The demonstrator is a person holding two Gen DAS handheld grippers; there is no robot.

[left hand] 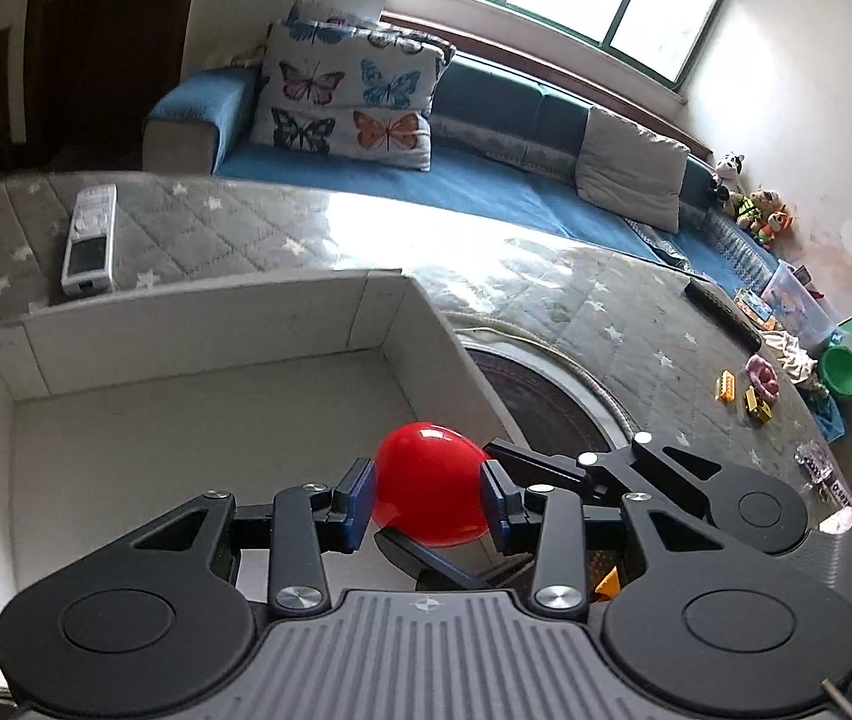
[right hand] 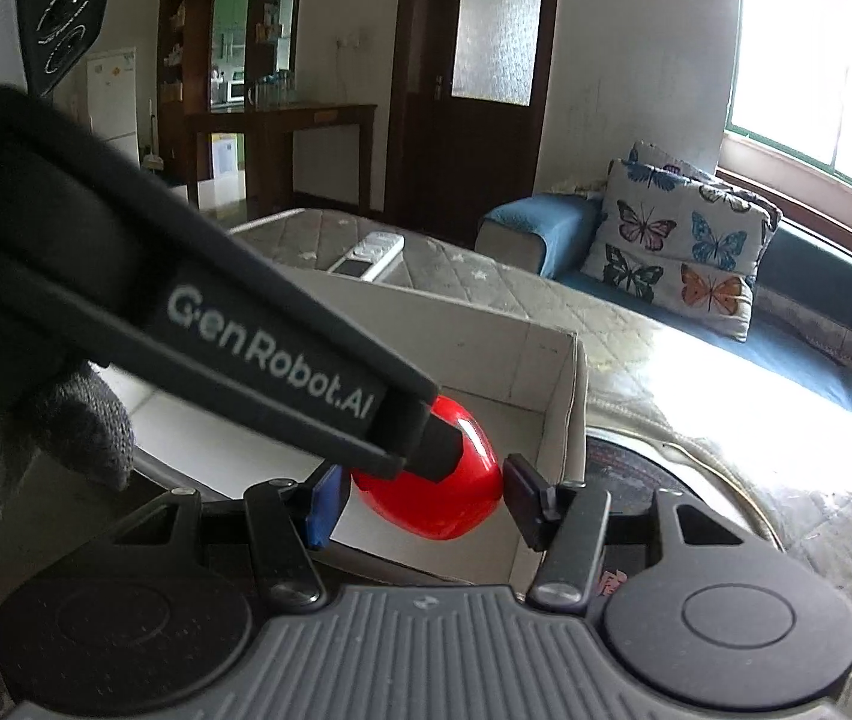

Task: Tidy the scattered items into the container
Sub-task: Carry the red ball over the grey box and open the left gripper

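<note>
A red plastic egg-shaped item [left hand: 429, 489] sits between the pads of both grippers, just above the near right corner of the white cardboard box [left hand: 198, 324]. My left gripper [left hand: 428, 501] is shut on the red item. In the right wrist view the red item [right hand: 426, 498] is between my right gripper's [right hand: 420, 498] pads, which touch its sides. The left gripper's black finger [right hand: 282, 354] crosses in front and presses the item from above. The box [right hand: 552, 372] is open and shows a bare white floor.
A white remote [left hand: 90, 237] lies on the grey quilted table cover behind the box. Small yellow toys [left hand: 753, 399], a pink item and a black remote [left hand: 723, 312] lie at the far right. A blue sofa with butterfly pillows [left hand: 342, 96] stands behind.
</note>
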